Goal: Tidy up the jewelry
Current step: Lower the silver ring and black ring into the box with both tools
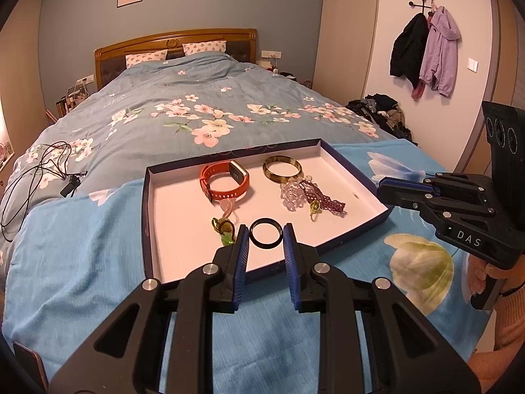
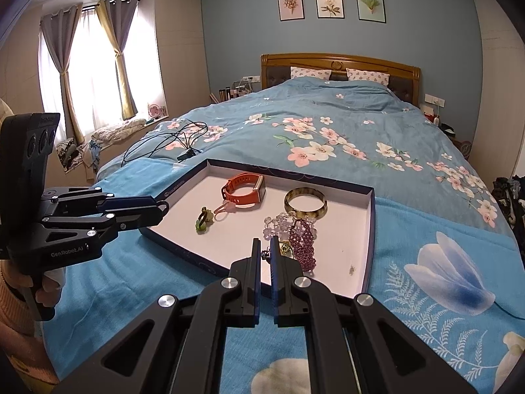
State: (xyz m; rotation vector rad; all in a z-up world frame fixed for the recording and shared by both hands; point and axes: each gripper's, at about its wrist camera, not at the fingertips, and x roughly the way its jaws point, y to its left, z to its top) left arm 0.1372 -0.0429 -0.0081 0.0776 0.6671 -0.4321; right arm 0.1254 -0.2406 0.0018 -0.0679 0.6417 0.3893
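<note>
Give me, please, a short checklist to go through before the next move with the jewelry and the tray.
1. Black ring gripped between the pads of the left gripper: ok.
2. Bare floor in the left part of the tray to receive the ring: ok.
3. Left gripper apart from the green charm: ok in the right wrist view.
4. Right gripper shut: ok. Whether it holds anything: cannot tell.
5. Purple beaded bracelet separate from the clear beads: not ok, they lie touching.
</note>
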